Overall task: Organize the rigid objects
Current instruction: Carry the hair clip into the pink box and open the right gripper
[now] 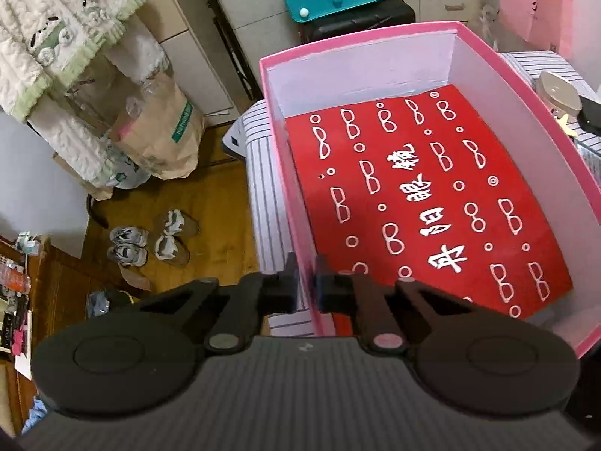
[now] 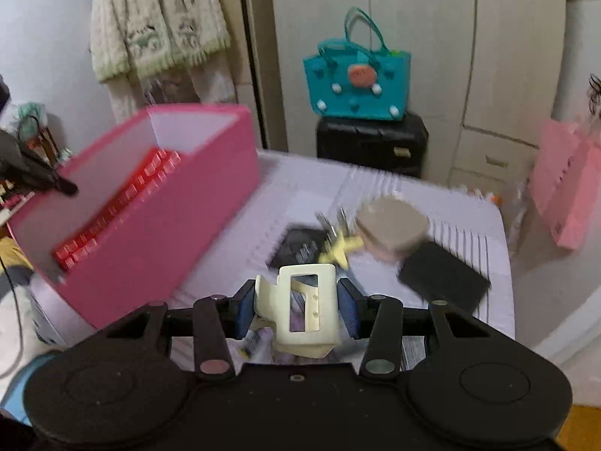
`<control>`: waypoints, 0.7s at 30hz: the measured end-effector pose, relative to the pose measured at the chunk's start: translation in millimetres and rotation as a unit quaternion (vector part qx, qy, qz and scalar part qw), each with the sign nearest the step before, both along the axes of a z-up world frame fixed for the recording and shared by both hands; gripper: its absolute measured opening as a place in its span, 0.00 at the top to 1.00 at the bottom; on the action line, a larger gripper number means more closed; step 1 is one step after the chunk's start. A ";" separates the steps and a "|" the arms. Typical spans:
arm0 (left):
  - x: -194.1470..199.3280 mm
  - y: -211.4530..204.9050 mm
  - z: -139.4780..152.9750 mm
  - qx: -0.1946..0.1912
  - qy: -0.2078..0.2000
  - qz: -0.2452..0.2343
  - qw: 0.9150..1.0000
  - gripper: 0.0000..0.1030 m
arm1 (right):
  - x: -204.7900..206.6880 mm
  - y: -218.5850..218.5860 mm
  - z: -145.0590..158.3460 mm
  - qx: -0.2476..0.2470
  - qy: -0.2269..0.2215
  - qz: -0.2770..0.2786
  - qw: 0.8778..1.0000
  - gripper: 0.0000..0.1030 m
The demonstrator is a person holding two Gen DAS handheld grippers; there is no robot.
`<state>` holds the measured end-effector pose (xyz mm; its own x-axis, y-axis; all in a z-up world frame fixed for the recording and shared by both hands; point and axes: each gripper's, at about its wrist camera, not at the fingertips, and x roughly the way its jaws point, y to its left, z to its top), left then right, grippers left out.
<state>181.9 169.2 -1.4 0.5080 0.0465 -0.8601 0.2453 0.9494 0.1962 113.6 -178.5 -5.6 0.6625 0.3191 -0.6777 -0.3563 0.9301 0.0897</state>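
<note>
A pink box point(image 1: 507, 75) with white inner walls and a red printed sheet point(image 1: 420, 195) on its floor sits on the striped bed. My left gripper point(image 1: 307, 285) is shut on the box's near left wall, one finger outside and one inside. In the right wrist view the same pink box point(image 2: 169, 233) appears tilted at the left, with the left gripper's dark finger on its rim. My right gripper point(image 2: 296, 308) is shut on a cream hair claw clip point(image 2: 300, 308), held above the bed.
On the striped bedcover point(image 2: 443, 195) lie a beige compact point(image 2: 392, 227), a yellow star charm with keys point(image 2: 342, 244) and two black flat items point(image 2: 443, 274). A teal bag point(image 2: 357, 82) stands on a black suitcase point(image 2: 372, 143). Shoes point(image 1: 150, 236) lie on the wooden floor.
</note>
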 end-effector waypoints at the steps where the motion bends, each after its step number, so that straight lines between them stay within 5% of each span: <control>1: -0.2 -0.6 0.0 0.001 -0.003 0.001 1.000 0.94 | 3.2 4.0 8.7 0.012 -0.007 0.011 1.000 0.51; 6: 0.9 -1.6 1.8 0.001 -0.012 0.006 1.000 0.94 | 21.2 35.9 43.3 0.068 -0.014 0.086 0.994 0.51; 10: 0.9 -5.8 2.1 -0.003 -0.015 -0.002 1.000 0.94 | 40.1 74.8 57.6 0.099 0.021 0.150 0.983 0.51; 21: -0.5 -8.9 0.7 -0.016 -0.019 -0.023 0.999 0.94 | 117.9 158.2 24.0 0.125 0.141 0.176 0.966 0.51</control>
